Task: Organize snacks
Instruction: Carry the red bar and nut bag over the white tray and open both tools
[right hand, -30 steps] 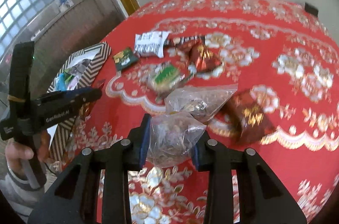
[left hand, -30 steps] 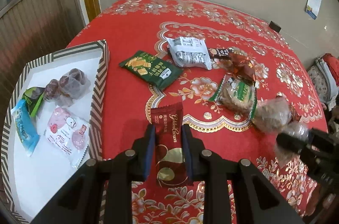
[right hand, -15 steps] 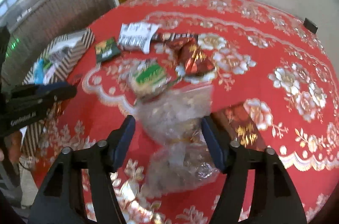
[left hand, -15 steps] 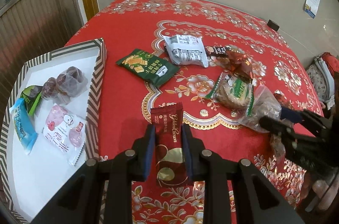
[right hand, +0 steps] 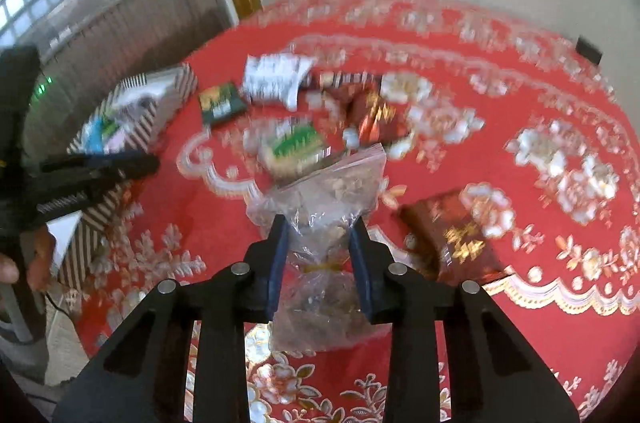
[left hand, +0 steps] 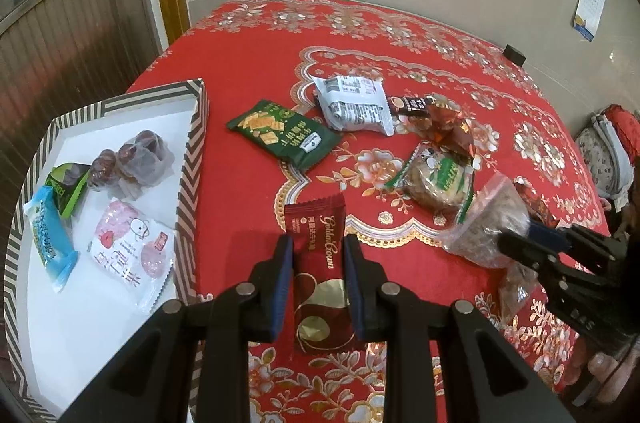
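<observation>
My left gripper (left hand: 318, 241) is shut on a dark red Golden Crown packet (left hand: 320, 287), held just above the red tablecloth to the right of the striped tray (left hand: 192, 159). In the right wrist view my right gripper (right hand: 320, 223) has its jaws closing onto a clear bag of brown bits (right hand: 332, 183), with the pads pressing its tied neck. The bag's lower part hangs between the fingers. From the left wrist view the right gripper (left hand: 516, 243) reaches in from the right at the same clear bag (left hand: 492, 223).
Loose on the cloth lie a green cracker pack (left hand: 284, 133), a white pack (left hand: 352, 105), a green-labelled cookie (left hand: 436, 175) and another dark red packet (right hand: 456, 239). The tray holds a blue packet (left hand: 48, 235), a pink-white packet (left hand: 128, 251) and bagged dates (left hand: 132, 163).
The right gripper opened wide around the clear bag, then closed on it again near the tie. The left gripper and its red packet stayed put.
</observation>
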The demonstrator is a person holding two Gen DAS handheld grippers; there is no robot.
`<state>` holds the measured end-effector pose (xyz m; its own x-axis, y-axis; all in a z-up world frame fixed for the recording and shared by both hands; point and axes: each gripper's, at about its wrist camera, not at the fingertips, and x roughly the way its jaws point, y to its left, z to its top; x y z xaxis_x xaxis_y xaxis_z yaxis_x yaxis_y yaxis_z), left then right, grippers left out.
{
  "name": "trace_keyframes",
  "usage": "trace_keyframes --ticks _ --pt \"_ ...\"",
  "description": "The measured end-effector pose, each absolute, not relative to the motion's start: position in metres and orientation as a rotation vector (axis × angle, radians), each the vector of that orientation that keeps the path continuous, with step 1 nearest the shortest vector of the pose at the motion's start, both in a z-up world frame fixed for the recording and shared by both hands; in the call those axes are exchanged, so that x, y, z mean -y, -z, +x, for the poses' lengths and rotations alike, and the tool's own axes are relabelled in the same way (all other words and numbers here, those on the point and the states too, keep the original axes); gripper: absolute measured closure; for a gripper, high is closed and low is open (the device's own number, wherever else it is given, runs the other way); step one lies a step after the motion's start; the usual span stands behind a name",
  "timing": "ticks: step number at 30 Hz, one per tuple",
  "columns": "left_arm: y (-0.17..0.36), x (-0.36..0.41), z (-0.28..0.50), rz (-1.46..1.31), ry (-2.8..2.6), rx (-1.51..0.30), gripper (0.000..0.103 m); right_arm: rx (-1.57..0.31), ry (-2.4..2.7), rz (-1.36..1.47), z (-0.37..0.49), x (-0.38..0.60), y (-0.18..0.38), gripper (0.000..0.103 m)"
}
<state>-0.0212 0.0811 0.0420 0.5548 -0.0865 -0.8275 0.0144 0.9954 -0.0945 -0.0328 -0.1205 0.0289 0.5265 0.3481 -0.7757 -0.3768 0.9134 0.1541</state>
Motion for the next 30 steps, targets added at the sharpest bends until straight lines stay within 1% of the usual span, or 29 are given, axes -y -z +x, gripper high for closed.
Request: trace_keyframes --ticks 1,2,3,4,5,7,12,13,14,15,17,22,30 --pt "-0.041 -0.081 -0.022 -0.079 0.059 -0.982 0.075 -0.912 -0.428 -0.017 -0.032 0.122 -0.027 0.073" --pt "-0.040 -0.082 -0.021 -0.081 0.057 -0.985 0.075 -0.924 -0.424 -0.004 -0.031 0.124 -0.024 0.069" --pt "-0.040 -0.083 -0.021 -0.083 0.057 -0.989 0.075 -0.945 -0.422 0.005 -0.029 0.125 -0.023 0.068" --pt "-0.039 -0.083 -0.020 -0.086 0.058 -0.992 0.075 -0.960 -0.420 0.011 -0.028 0.126 -0.023 0.062" --pt "-0.039 -0.084 -0.020 -0.088 0.057 -0.993 0.075 -0.968 -0.423 0.007 -0.028 0.126 -0.024 0.050" --pt "-0.039 -0.084 -0.019 -0.090 0.055 -0.993 0.075 -0.970 -0.429 -0.030 -0.028 0.122 -0.025 0.036" --pt "-0.038 -0.082 -0.018 -0.082 0.060 -0.999 0.075 -0.994 -0.414 -0.162 -0.019 0.103 -0.014 0.036" --pt "-0.037 -0.082 -0.018 -0.078 0.061 -1.001 0.075 -0.975 -0.409 -0.169 -0.017 0.101 -0.012 0.037" --pt "-0.037 -0.081 -0.018 -0.075 0.063 -1.002 0.075 -0.959 -0.421 -0.145 -0.016 0.103 -0.012 0.048" --pt "-0.037 -0.081 -0.019 -0.072 0.065 -1.003 0.075 -0.952 -0.432 -0.115 -0.015 0.106 -0.012 0.052" --pt "-0.038 -0.082 -0.019 -0.072 0.068 -1.000 0.075 -0.942 -0.440 -0.086 -0.016 0.111 -0.015 0.058" --pt "-0.047 -0.088 -0.019 -0.096 0.078 -0.983 0.075 -0.883 -0.454 -0.063 -0.029 0.112 -0.035 0.060" --pt "-0.061 -0.103 -0.031 -0.103 0.077 -0.958 0.075 -0.844 -0.531 -0.048 -0.040 0.081 -0.056 0.060"
